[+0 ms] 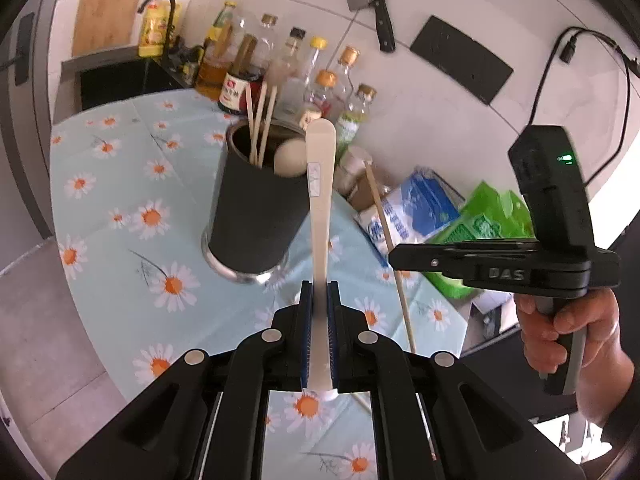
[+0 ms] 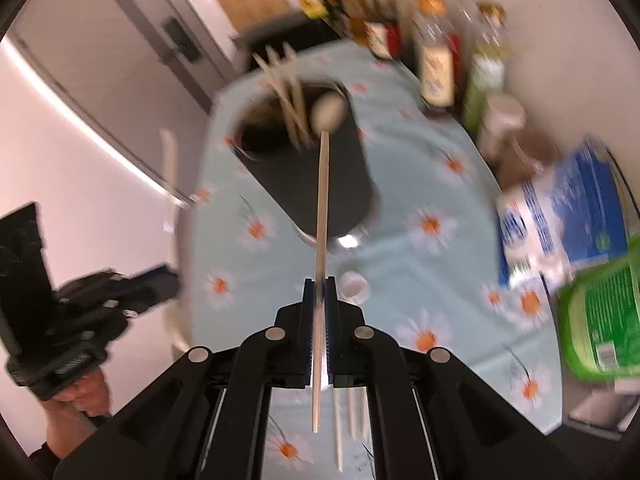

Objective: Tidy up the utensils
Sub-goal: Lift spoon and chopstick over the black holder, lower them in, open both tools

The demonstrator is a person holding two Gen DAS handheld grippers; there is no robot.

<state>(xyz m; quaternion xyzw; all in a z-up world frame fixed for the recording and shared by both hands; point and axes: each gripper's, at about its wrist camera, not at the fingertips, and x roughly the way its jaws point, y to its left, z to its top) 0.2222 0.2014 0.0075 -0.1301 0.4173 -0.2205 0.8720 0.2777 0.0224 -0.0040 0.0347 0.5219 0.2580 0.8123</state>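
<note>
While the left gripper (image 1: 320, 300) has its jaws clamped on the handle of a white spoon (image 1: 320, 184) — handle end upward, a small clear sticker on it with marks too faint to read — the right gripper (image 2: 319, 296) has its jaws clamped on a single wooden chopstick (image 2: 322, 208). Both are held above the table (image 1: 120, 208), whose cloth is pale blue with white-and-orange daisies. Just beyond the spoon stands the dark cylindrical utensil holder (image 1: 252, 216), already carrying several chopsticks (image 1: 260, 120) and a second white spoon (image 1: 290, 158). More chopsticks (image 2: 352, 412) lie on the cloth below the right gripper. Raised letters "DAS" (image 1: 506, 274) show on the right gripper's body in the left wrist view; labels on the bottles (image 1: 236, 88) behind are not legible.
</note>
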